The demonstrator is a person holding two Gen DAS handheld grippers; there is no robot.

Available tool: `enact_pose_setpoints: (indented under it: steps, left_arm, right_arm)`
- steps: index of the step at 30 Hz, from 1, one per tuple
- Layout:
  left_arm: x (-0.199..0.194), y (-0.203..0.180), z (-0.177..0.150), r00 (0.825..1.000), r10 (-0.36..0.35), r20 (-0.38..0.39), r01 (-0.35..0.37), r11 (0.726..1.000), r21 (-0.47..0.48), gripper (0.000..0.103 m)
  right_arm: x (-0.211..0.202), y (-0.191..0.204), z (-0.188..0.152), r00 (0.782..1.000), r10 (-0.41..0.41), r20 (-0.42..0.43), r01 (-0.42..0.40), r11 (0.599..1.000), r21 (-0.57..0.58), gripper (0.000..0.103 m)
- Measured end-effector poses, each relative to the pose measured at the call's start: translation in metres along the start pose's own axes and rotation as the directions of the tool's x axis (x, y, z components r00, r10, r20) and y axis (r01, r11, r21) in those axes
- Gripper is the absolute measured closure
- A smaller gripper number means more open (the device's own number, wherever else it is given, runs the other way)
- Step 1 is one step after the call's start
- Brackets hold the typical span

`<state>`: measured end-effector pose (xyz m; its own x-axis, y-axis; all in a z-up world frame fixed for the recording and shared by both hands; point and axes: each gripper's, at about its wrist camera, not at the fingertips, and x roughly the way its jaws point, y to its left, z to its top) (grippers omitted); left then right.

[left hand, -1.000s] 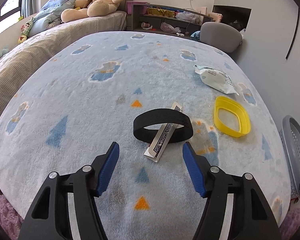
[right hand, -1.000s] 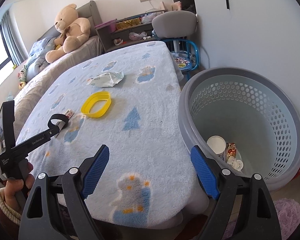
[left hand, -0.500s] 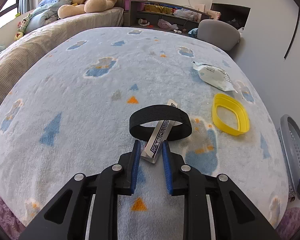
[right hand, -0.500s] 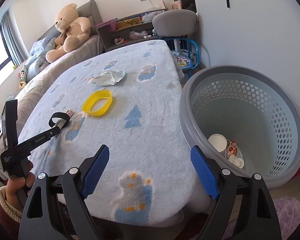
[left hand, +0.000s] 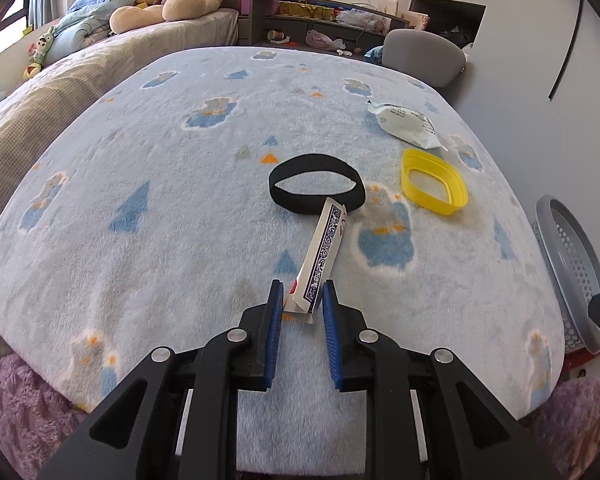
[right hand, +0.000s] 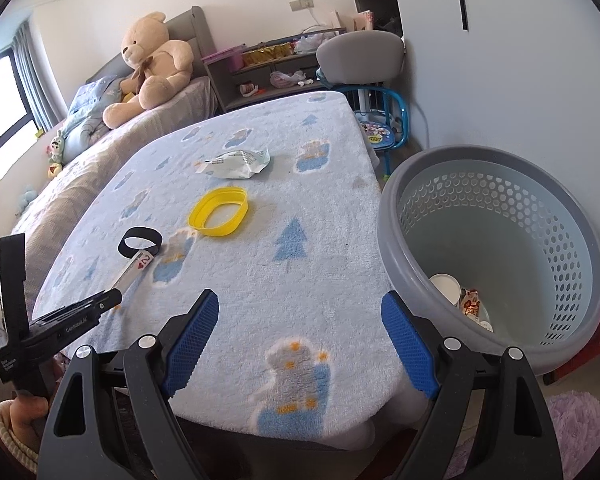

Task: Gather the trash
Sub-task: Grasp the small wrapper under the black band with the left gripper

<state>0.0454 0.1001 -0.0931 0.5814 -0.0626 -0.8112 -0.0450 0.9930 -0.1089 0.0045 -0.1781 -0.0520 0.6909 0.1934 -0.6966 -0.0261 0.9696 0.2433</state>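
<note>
My left gripper (left hand: 300,300) is shut on the near end of a folded playing card (left hand: 322,254), lifted off the fleece-covered table (left hand: 160,220); the card also shows in the right wrist view (right hand: 138,266). A black band (left hand: 316,189), a yellow plastic ring (left hand: 434,186) and a white wrapper (left hand: 406,124) lie on the table beyond it. My right gripper (right hand: 300,340) is open and empty over the table's near right corner. The grey perforated basket (right hand: 500,256) stands to its right with a cup and wrappers inside.
A bed with a teddy bear (right hand: 150,64) lies left of the table. A grey chair (right hand: 360,58) and a blue stool (right hand: 380,136) stand behind it, with shelves (left hand: 320,20) at the back wall. Purple rug (left hand: 16,412) lies on the floor.
My left gripper closed on the card's near end and pulled it back out of the black band, lifting it. My right gripper stayed open and hardly moved.
</note>
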Motion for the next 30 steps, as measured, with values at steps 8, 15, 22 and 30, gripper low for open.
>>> enact_pose_setpoints:
  steps: [8,15,22,30]
  left_arm:
    - [-0.032,0.019,-0.018,1.000,0.007,0.025,-0.006,1.000,-0.004,0.084]
    - [-0.060,0.048,-0.005,0.994,0.030,0.101,-0.025,0.998,-0.052,0.084]
    - [-0.070,0.075,0.006,0.990,0.053,0.133,-0.040,0.994,-0.099,0.085]
    - [-0.074,0.094,0.018,0.986,0.056,0.157,-0.037,0.992,-0.122,0.086]
  right_arm:
    - [0.011,0.028,-0.002,0.999,0.041,-0.019,-0.042,0.998,-0.044,0.021]
    - [0.035,0.071,0.010,0.993,0.114,-0.029,-0.116,0.987,-0.108,0.021]
    - [0.075,0.092,0.031,0.995,0.090,-0.052,-0.096,0.988,-0.122,0.021]
    - [0.111,0.095,0.047,0.995,0.034,-0.091,-0.044,0.993,-0.109,0.018]
